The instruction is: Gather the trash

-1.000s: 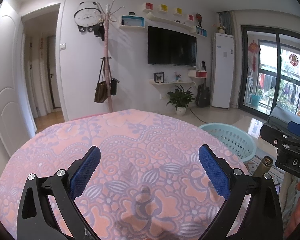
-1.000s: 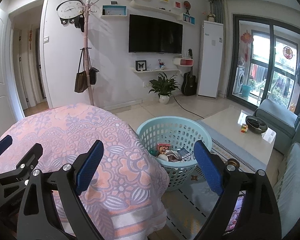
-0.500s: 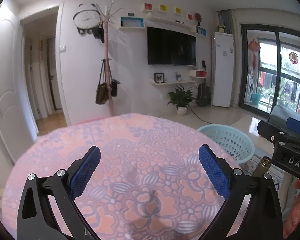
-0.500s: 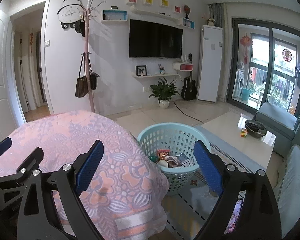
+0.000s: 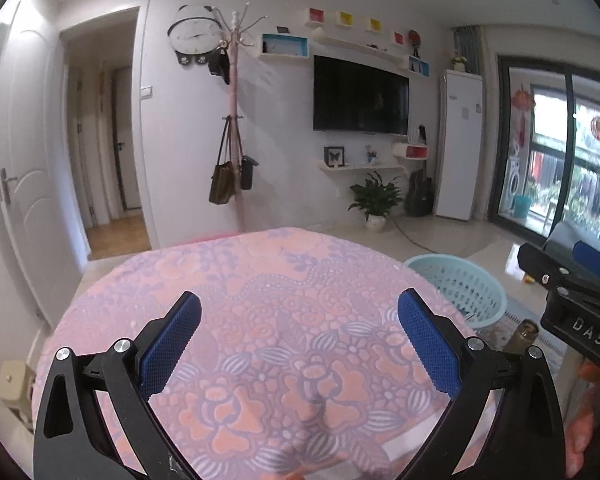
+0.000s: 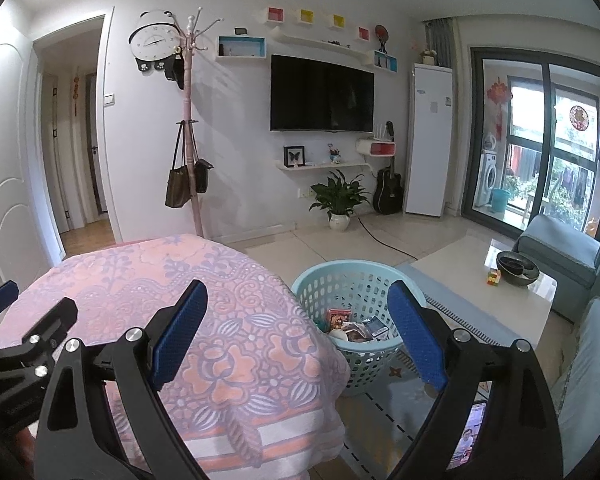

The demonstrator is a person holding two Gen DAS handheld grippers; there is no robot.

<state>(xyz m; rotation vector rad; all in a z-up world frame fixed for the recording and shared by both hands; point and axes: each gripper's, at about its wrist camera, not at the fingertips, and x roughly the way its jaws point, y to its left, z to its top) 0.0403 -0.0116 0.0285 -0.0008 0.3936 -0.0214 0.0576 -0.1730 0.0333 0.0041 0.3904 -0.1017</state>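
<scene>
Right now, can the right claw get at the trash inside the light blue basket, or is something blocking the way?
Probably yes. The right claw is open and holds nothing, and the basket is open on top just ahead of it, beside the cloth-covered table. Nothing lies over the trash; it only needs to come down past the rim.

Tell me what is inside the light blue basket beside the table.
The light blue basket holds a small pile of trash: a red packet, a white round piece, a dark wrapper and a blue-and-white pack. Whatever lies beneath that pile, and the basket's near side behind the tablecloth, is hidden.
</scene>
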